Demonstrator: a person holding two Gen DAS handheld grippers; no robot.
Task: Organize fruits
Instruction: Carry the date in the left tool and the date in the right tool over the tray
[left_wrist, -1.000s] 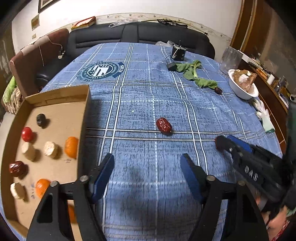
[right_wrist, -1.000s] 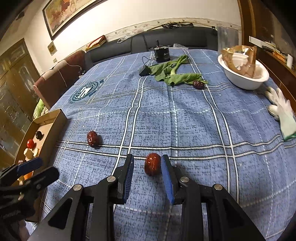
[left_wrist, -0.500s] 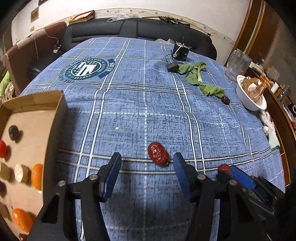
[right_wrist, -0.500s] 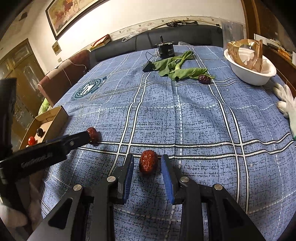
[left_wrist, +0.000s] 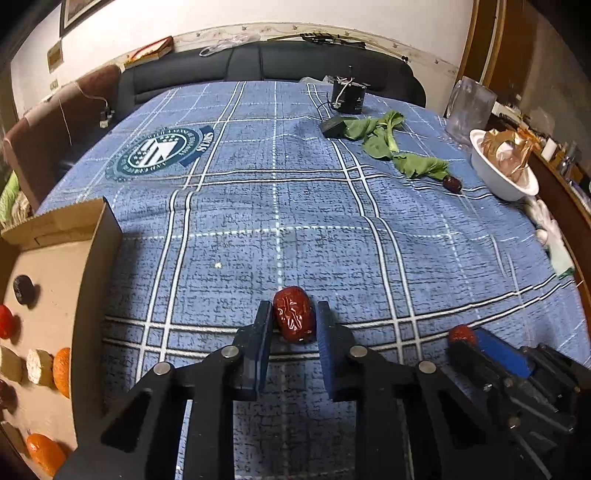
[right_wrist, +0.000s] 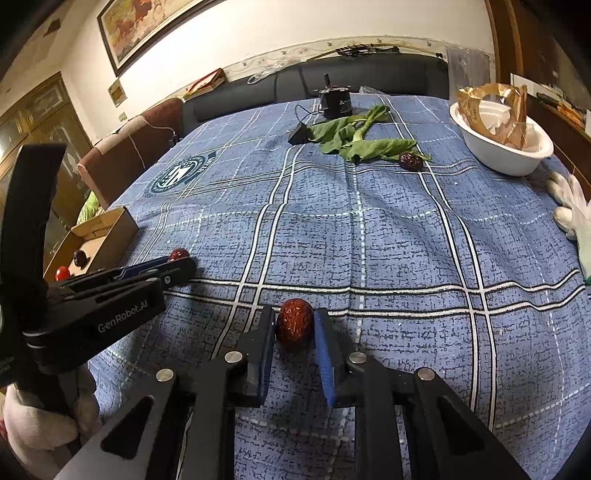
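My left gripper (left_wrist: 293, 325) is clamped on a wrinkled dark-red jujube (left_wrist: 294, 318) resting on the blue plaid tablecloth (left_wrist: 277, 206). My right gripper (right_wrist: 294, 326) pinches a second wrinkled red jujube (right_wrist: 293, 328) on the same cloth, just to the right of the first. The open brown cardboard box (left_wrist: 55, 295) on my left holds orange (left_wrist: 62, 371), red, pale and dark pieces. A third dark jujube (right_wrist: 410, 161) lies far off, touching the wilted green leaves (right_wrist: 354, 142), near a white bowl (right_wrist: 498, 147).
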